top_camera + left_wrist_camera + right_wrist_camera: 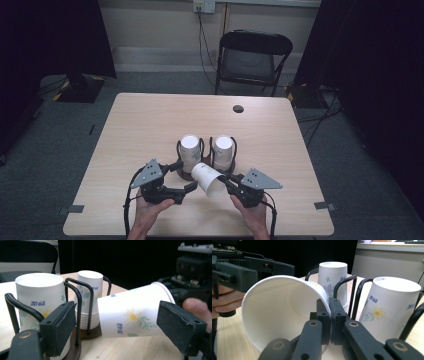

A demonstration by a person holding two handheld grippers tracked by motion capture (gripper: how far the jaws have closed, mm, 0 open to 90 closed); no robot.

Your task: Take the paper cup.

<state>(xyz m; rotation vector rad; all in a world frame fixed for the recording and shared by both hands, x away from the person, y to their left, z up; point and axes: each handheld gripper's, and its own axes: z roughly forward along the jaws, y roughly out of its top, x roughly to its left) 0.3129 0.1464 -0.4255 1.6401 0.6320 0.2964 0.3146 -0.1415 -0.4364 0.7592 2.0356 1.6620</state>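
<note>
A loose white paper cup with a flower print [207,178] lies on its side just above the table, its mouth toward the person. My right gripper [224,183] is shut on the cup's rim [325,305], one jaw inside the mouth and one outside. My left gripper [184,176] is open, its two pads [58,327] standing wide on either side of the cup's body [132,315] without pressing on it. Behind the cup, two stacks of upturned cups [190,149] [223,149] stand in black wire holders on a brown base [87,333].
The wooden table [150,120] has a small dark hole [238,108] near its far edge. A black folding chair [255,57] stands behind the table. Black curtains hang at both sides, and cables run over the floor at the right.
</note>
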